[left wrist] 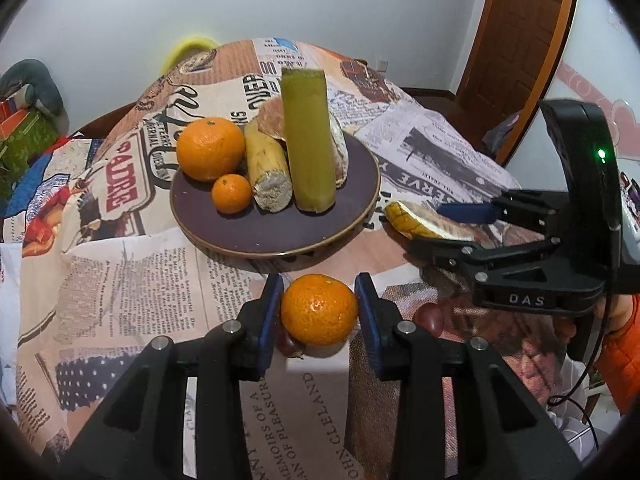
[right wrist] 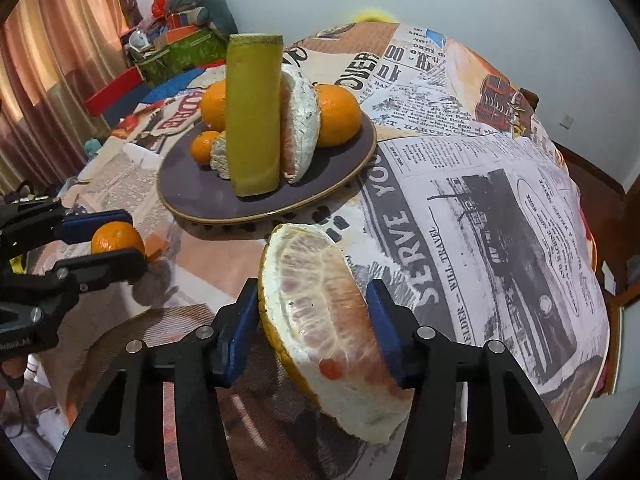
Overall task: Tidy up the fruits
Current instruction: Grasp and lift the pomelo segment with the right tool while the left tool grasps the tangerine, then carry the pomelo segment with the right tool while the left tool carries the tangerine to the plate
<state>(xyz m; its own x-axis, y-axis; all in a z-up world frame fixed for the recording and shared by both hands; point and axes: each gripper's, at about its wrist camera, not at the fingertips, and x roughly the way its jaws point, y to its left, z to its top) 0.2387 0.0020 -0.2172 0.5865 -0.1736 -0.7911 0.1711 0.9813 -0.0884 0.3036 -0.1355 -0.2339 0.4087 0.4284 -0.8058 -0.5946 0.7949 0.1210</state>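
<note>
- On the table, a cloth (right wrist: 500, 208) printed like old newspaper covers everything; you can read "SERVE YOU" and "WILL TRAVEL" near the right side, and "MEMOIRS OF A PLEASURE" plus "CLELAND" close to the left wrist camera.
- Dark purple round plate (left wrist: 280, 228) with a thin gold rim, sitting on the cloth.
- Plate holds a big glossy orange (left wrist: 211, 148), a tiny mandarin (left wrist: 231, 193), a pale fibrous cane piece (left wrist: 267, 172) lying down, a smooth green cane stick (left wrist: 308, 140) standing upright, and a pomelo wedge with spongy white pith behind it.
- Left gripper (left wrist: 319, 312) has its blue pads pressed on both sides of a dimpled mandarin (left wrist: 319, 310), just in front of the plate.
- Two shiny reddish-brown jujube-like fruits (left wrist: 428, 316) lie on the cloth beside it.
- Right gripper (right wrist: 316, 324) is clamped on a pomelo wedge (right wrist: 328, 312): yellow rind, thick white pith, pinkish pulp, tilted, right of the plate.
- "DAS" is printed on the right gripper's black body.
</note>
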